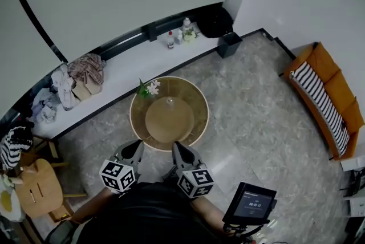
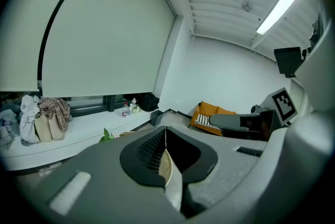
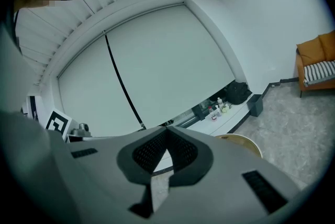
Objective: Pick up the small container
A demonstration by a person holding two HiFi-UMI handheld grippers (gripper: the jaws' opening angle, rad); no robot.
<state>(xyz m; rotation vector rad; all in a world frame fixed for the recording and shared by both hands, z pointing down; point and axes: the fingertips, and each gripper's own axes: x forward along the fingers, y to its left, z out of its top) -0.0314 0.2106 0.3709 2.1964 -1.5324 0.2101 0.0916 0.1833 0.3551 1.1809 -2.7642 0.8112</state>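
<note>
I hold the left gripper [image 1: 136,149] and right gripper [image 1: 179,150] at the near rim of the round table [image 1: 138,126]. Both sets of jaws are closed and empty, because the small container [image 1: 169,103] stands at the table's centre, which I judge not yet within reach.

Round tan wooden table [image 1: 202,123]: small clear container [image 1: 169,102] centred, white flowers [image 1: 150,88] at eleven o'clock, left gripper [image 1: 136,146] and right gripper [image 1: 178,147] at six.
</note>
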